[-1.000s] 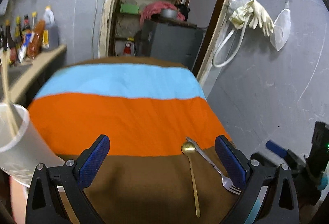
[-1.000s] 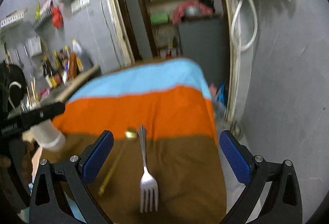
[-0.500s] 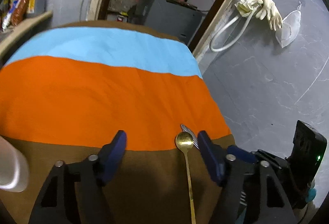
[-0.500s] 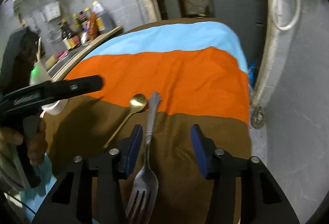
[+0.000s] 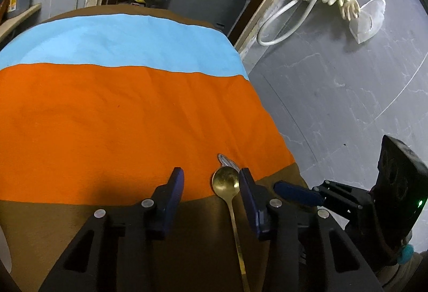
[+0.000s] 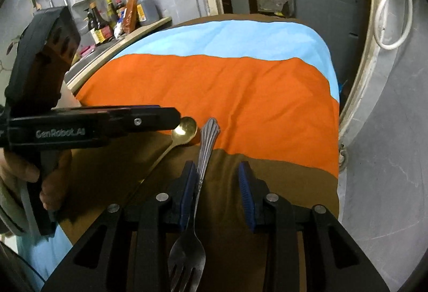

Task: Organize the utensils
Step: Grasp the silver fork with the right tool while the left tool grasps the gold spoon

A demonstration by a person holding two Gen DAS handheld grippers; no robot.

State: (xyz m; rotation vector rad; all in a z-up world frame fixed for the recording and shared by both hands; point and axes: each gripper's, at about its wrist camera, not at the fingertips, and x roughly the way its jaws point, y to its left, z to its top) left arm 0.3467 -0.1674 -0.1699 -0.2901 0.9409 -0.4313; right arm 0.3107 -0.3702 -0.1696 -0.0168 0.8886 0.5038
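Nothing sorted yet: spoon [image 5: 226, 182] and fork [image 6: 198, 185] lie on the tabletop [image 5: 107, 118], each between half-closed jaws that have just been closing, ungripped; fork at spoon's 3 o'clock.

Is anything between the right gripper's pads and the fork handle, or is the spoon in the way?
Nothing visible is. The fork lies alone between the right gripper pads, its handle against the left one. The spoon lies outside, to the left, inside the left gripper, whose jaws have just been closing too.

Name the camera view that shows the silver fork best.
The right wrist view: the silver fork lies nearly whole there, from tines to fluted handle end, between the right tongs. The left wrist view shows only its handle tip, behind the gold spoon.
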